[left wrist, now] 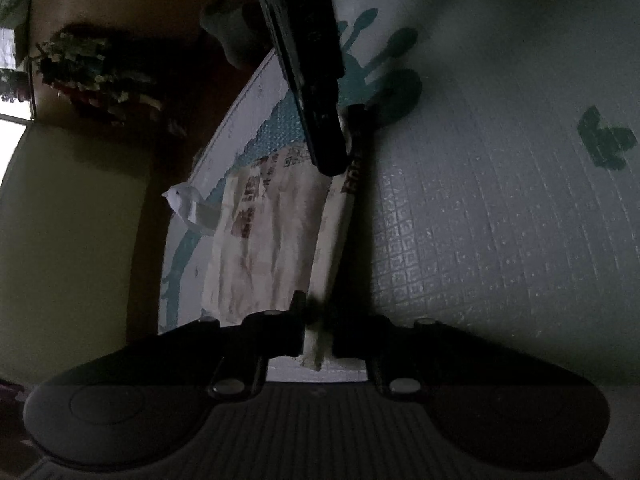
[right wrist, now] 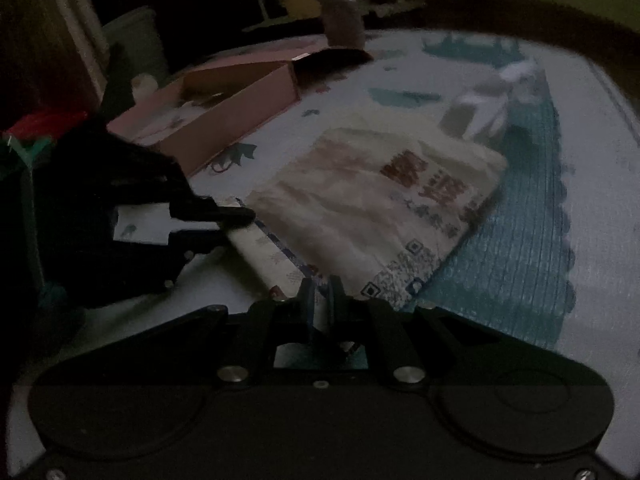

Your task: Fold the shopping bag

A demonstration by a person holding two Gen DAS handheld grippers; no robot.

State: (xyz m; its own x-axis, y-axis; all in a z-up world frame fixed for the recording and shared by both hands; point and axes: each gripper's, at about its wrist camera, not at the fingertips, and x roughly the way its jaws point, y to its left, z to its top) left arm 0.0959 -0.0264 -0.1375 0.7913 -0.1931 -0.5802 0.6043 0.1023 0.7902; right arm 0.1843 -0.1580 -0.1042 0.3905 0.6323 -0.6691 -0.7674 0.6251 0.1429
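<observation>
Two tools grip one edge of the cream, crumpled plastic shopping bag printed with red-brown characters and dark QR squares, which lies flattened on a pale play mat with teal patterns.

From the left wrist view, the left tool sits at 6 o'clock, its jaws nearly closed on the near end of the bag's raised edge. The bag's long axis runs from that grip toward 12 o'clock, where the right tool comes down from the top of the frame onto the same edge. A white handle loop sticks out at about 9 o'clock from the bag's far left corner. A dark heap of leafy greenery lies off the mat at 10 o'clock. The mat fills the right half.

From the right wrist view, the left tool reaches in from 9 o'clock, jaws pinched on the bag's rolled, blue-lined edge. A pink open cardboard box stands on the mat at 11 o'clock, just beyond that tool. The right tool at 6 o'clock has its jaws narrowly apart, clamped on the bag's near corner. The bag stretches away toward 1 o'clock, white handles at its far end. A dim brownish upright object stands at 12 o'clock; what it is, I cannot tell.
</observation>
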